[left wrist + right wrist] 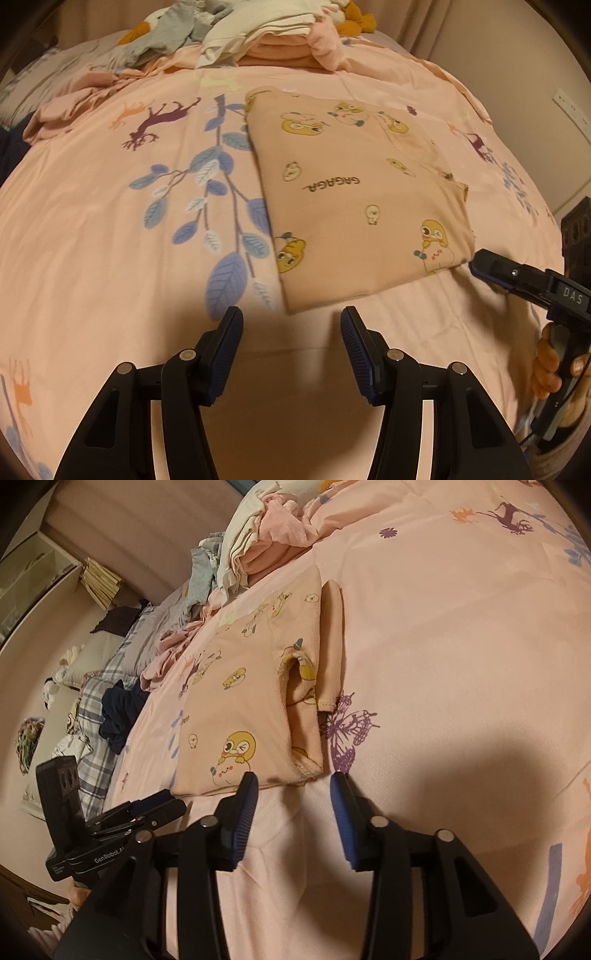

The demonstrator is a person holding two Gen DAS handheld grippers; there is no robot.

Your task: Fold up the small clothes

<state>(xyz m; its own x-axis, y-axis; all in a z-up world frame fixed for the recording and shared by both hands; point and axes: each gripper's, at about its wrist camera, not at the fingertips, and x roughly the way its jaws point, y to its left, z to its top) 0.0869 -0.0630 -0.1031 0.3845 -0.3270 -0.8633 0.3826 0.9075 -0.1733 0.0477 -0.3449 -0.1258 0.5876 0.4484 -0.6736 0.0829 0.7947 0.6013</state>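
While parted over bare sheet, left gripper [291, 321] clasps nothing, blue-ribbed pads apart, near edge of the folded garment [354, 195] just beyond the tips at 12 o'clock, not touching. Right gripper [293, 786] likewise released, jaws spread with only bedsheet [461, 627] between them; left pad just at the garment's near hem, contact too close to call. Seen from the left wrist, right gripper [480, 260] enters at 3 o'clock, tip right beside the garment's near right corner, with fingers [546, 365] of a hand wrapped on its handle at 4 o'clock. Seen from the right wrist, left gripper [162, 805] sits at 8 o'clock, low beside the bed edge.

Folded garment [251, 686]: peach, printed with yellow cartoon figures and the word GAGAGA, lying flat as a rough rectangle at bed centre, a sleeve tucked along its right side in the right wrist view. Pink bedsheet around it, patterned with blue leaves [221, 206], a purple deer and a purple butterfly [347, 731]. Farther out at 12 o'clock, heap of unfolded clothes [258, 33] in white, grey, pink and mustard. At 9 o'clock in the right wrist view, plaid bedding [96, 709] and a dark crumpled cloth [118, 709].
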